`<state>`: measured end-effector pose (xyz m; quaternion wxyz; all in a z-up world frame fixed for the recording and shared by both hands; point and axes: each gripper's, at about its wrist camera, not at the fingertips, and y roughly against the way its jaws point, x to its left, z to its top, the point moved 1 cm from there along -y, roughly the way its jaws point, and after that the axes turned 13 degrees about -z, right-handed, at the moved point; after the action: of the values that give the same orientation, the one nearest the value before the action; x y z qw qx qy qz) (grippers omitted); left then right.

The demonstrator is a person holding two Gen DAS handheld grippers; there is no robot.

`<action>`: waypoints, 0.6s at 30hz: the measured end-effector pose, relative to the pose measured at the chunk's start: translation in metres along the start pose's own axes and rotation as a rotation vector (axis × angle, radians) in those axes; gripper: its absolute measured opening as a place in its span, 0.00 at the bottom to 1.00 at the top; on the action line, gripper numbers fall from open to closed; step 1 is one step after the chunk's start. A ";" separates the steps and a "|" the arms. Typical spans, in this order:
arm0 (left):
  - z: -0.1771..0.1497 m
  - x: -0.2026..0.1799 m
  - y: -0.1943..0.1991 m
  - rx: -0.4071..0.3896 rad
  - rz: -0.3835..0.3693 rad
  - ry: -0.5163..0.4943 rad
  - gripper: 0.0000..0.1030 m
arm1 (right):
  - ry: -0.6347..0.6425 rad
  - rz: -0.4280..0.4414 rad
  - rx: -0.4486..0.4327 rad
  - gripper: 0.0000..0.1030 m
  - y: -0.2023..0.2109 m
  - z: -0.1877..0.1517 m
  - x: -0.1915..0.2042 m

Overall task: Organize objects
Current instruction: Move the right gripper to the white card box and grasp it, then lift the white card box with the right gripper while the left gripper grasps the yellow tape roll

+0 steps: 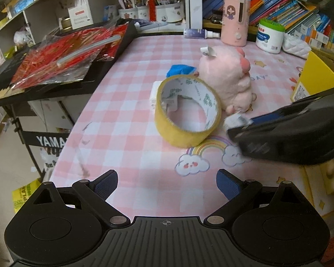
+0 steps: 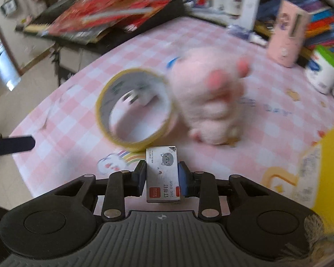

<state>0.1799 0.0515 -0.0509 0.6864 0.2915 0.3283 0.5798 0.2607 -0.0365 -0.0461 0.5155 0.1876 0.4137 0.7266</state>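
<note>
Staple box (image 2: 162, 173), small and white with a grey cat face and a red patch, sits clamped between the pads of the right gripper (image 2: 162, 175), whose jaws press on its two long sides; it is held above the worktop (image 2: 267, 133), just in front of a rainbow and cloud print. In the left wrist view the same box (image 1: 235, 121) shows as a blurred pale end sticking out of the right gripper (image 1: 240, 126), near the tape roll. The tape roll (image 1: 187, 111), yellow with a white printed inner face, stands tilted on its edge on the pink checked cloth, leaning against a white block (image 1: 154, 98) behind it. Just beside the roll, on its right, sits a pink plush toy (image 1: 227, 77), with a blue item (image 1: 180, 70) behind them. The left gripper (image 1: 167, 184) hovers over bare cloth with its jaws spread wide and nothing between them. Farther back stand a pink dispenser (image 1: 235, 20), a white tub (image 1: 270, 36) with a green lid and a spray bottle (image 1: 199, 33). A yellow box (image 1: 314, 77) is at the right edge, and red foil packets (image 1: 64, 53) lie on a keyboard at the left.
</note>
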 end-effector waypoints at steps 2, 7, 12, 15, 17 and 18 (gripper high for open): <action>0.005 -0.003 -0.005 -0.004 -0.020 -0.006 0.94 | -0.056 -0.031 -0.024 0.27 0.006 0.003 -0.014; 0.018 -0.013 -0.015 -0.027 -0.049 -0.043 0.94 | -0.150 -0.096 -0.072 0.27 0.015 0.004 -0.040; 0.032 -0.017 -0.029 -0.047 -0.027 -0.076 0.94 | -0.179 -0.125 -0.102 0.27 0.020 0.005 -0.053; 0.040 -0.016 -0.039 -0.044 -0.016 -0.085 0.94 | -0.181 -0.120 -0.108 0.27 0.021 0.006 -0.057; 0.045 -0.015 -0.045 -0.051 -0.015 -0.083 0.94 | -0.181 -0.115 -0.106 0.27 0.020 0.005 -0.059; 0.048 -0.014 -0.047 -0.054 -0.016 -0.083 0.94 | -0.180 -0.113 -0.103 0.27 0.019 0.006 -0.059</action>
<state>0.2443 0.0294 -0.0567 0.7117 0.2940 0.2860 0.5703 0.2768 -0.0901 -0.0184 0.5998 0.2018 0.3377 0.6967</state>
